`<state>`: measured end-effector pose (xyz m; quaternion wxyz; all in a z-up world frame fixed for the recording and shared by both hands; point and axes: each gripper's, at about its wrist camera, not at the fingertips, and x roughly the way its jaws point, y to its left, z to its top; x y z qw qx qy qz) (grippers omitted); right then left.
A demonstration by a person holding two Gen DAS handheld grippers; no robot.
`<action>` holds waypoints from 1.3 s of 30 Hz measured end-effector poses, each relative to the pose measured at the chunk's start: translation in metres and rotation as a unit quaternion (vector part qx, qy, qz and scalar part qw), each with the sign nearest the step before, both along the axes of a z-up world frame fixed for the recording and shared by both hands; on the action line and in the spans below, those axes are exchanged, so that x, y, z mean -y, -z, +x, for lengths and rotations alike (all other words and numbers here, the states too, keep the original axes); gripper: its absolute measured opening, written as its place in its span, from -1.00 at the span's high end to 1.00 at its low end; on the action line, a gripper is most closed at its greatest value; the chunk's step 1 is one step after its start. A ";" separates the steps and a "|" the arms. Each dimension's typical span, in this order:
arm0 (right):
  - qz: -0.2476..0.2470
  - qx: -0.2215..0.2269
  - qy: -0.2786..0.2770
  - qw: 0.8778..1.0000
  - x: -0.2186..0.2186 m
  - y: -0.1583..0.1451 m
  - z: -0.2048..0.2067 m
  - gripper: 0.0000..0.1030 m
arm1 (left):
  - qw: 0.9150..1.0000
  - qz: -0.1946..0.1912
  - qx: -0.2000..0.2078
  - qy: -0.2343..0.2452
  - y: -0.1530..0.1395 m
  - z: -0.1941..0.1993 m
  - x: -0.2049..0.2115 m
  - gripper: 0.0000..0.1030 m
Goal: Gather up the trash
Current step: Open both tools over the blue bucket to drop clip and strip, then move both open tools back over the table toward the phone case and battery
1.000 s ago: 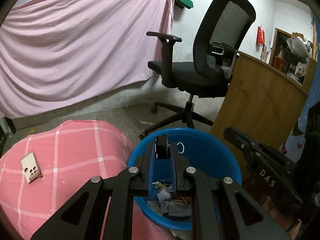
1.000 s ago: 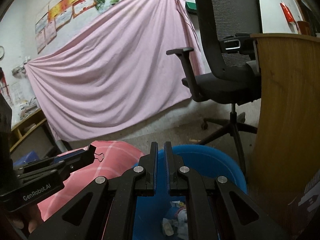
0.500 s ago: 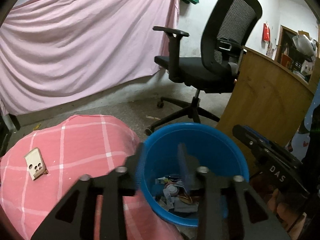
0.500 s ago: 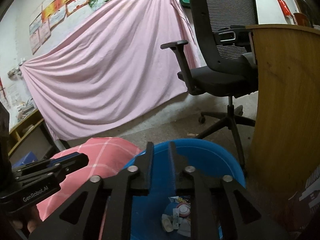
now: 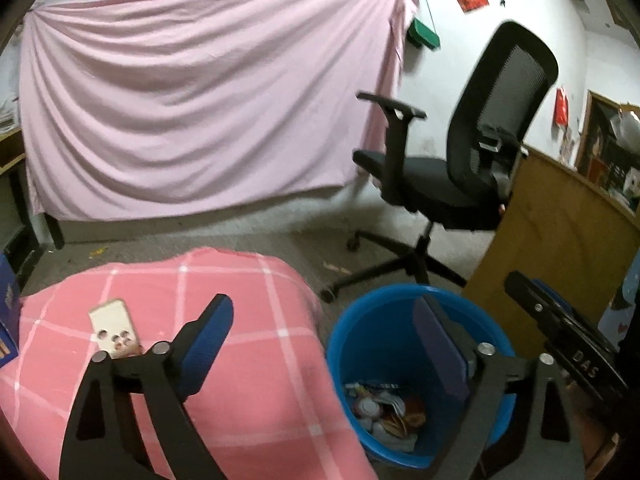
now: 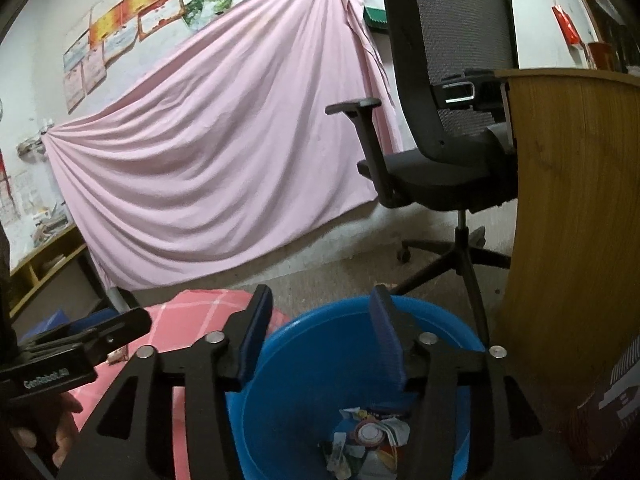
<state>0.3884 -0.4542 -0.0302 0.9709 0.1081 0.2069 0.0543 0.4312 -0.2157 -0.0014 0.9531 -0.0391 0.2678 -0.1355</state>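
Note:
The blue bin (image 5: 380,332) stands on the floor beside a pink checked cloth (image 5: 248,320), with wrappers and other trash (image 5: 384,404) lying at its bottom. A pale card with holes (image 5: 114,330) lies on the cloth at the left. My left gripper (image 5: 320,320) hangs over the cloth's edge and the bin rim, its jaws opening wide with nothing between them. My right gripper (image 6: 320,312) is above the bin (image 6: 296,364) and its trash (image 6: 368,436), jaws opening and empty. Each gripper shows in the other's view: right (image 5: 520,286), left (image 6: 136,322).
A black office chair (image 5: 460,184) stands behind the bin, and a curved wooden desk panel (image 5: 560,248) rises close on the right. A pink sheet (image 5: 200,100) covers the back wall. A blue box (image 5: 6,320) sits at the far left. A hand (image 6: 40,440) holds the left gripper.
The left gripper let go of a black binder clip, opened wide and swung left toward the cloth. The right gripper went from shut to open and stayed over the bin.

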 end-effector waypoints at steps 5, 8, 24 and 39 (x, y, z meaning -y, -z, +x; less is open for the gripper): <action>0.006 0.038 0.004 0.999 -0.010 -0.010 -0.003 -0.62 | 0.998 -0.009 0.046 -0.033 -0.006 -0.009 -0.022 -0.96; 0.008 0.064 0.000 0.998 -0.017 -0.017 -0.006 -0.83 | 0.996 -0.010 0.067 -0.054 -0.009 -0.014 -0.036 -0.96; -0.001 0.171 -0.042 0.984 -0.082 -0.044 -0.018 -1.00 | 0.980 -0.006 0.140 -0.139 -0.015 -0.047 -0.119 -0.96; -0.055 0.117 -0.109 0.986 -0.163 -0.029 0.011 -1.00 | 0.986 0.015 0.028 -0.165 0.021 -0.030 -0.201 -0.96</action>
